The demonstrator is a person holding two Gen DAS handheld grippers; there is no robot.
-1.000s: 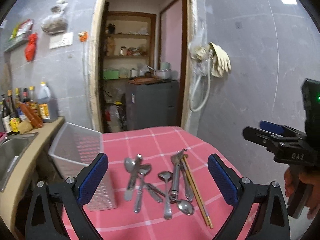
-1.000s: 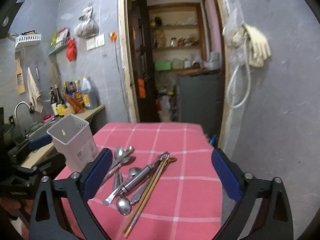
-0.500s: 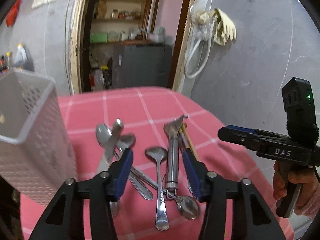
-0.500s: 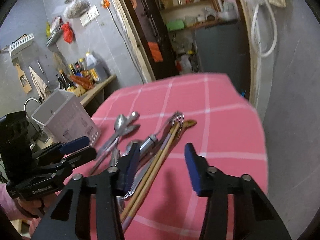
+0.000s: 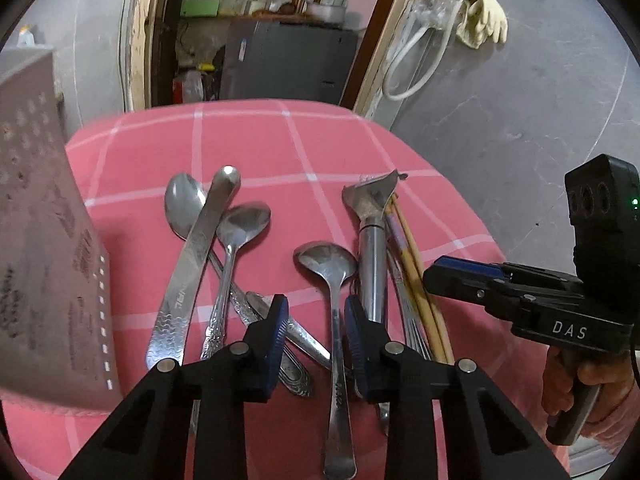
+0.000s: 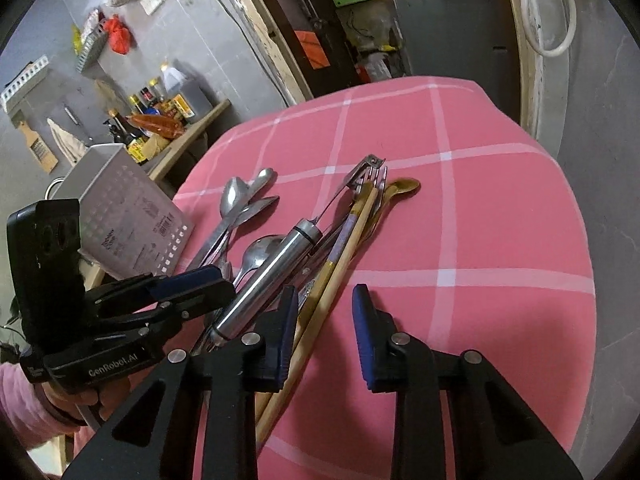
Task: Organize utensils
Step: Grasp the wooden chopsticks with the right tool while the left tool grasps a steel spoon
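We work over the pink checked tablecloth (image 5: 248, 140), where the utensils lie in a loose pile beside the white perforated holder (image 5: 44, 248), which stands at the pile's left edge. Taking the peeler (image 5: 372, 256) with its steel handle as our landmark: the single spoon (image 5: 332, 280) lies just to its left, the crossed pair of spoons and the knife (image 5: 196, 264) farther left toward the holder, and the chopsticks (image 5: 416, 280) touch its right side.

Our left gripper (image 5: 316, 332) has just been closing, and its jaws now stand narrow but not pressed together, straddling the single spoon's handle. We cannot see the pads pressing on the metal, so we count it as not yet gripped. Our right gripper (image 6: 326, 328) has likewise been closing; its jaws are narrow with the near ends of the chopsticks (image 6: 344, 256) at its left pad, and nothing is clamped.

To do this well, we judge that we should settle on one piece per gripper, lower until the pads bracket only that handle, and close squarely across it. The spoon handle is thin, flat and slippery, so a grip low on the pads risks it pivoting. The chopsticks lie against the peeler (image 6: 276, 264), so we should lift away from it.
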